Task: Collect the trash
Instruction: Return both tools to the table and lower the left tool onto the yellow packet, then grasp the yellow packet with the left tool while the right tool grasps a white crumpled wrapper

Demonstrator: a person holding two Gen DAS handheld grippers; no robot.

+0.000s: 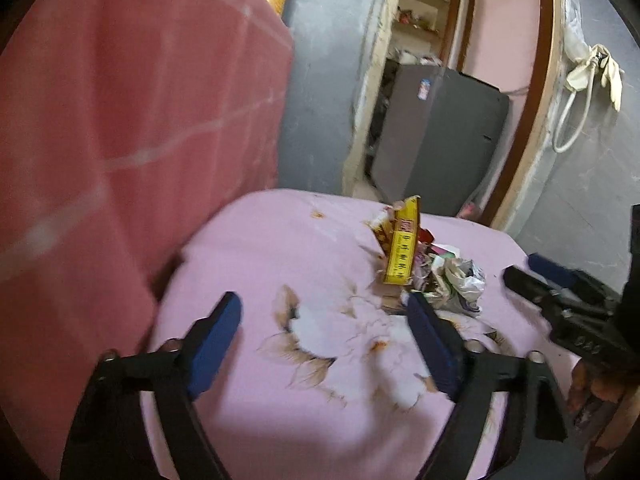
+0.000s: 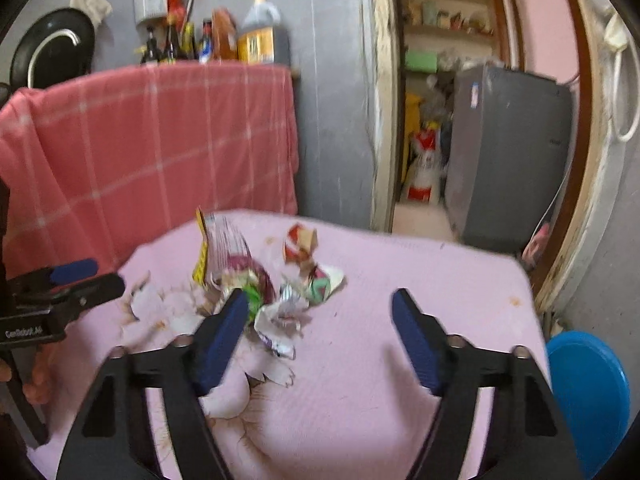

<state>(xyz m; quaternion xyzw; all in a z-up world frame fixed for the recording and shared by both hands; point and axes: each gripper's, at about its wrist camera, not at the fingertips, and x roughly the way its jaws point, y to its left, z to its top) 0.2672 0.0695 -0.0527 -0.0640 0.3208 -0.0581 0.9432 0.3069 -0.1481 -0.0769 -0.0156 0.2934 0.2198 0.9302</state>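
A heap of wrappers (image 2: 256, 280), with an upright yellow carton (image 1: 402, 248), is seen mid-table on the pink floral cloth (image 2: 400, 280). Both the left gripper (image 1: 326, 344) and the right gripper (image 2: 320, 336) are held wide open, empty, just near of it.

Both wrist views look down close, sharing the trash pile (image 1: 428, 272)

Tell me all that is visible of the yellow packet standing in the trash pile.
The yellow packet is a tall, flat wrapper, seemingly plastic or foil, with a red label and dark print down its face. Its top edge looks torn open. It stands nearly upright, tilted slightly, at the far left of the trash pile on the pink sheet. Other crumpled wrappers press against its base and right side. Neither gripper touches it.
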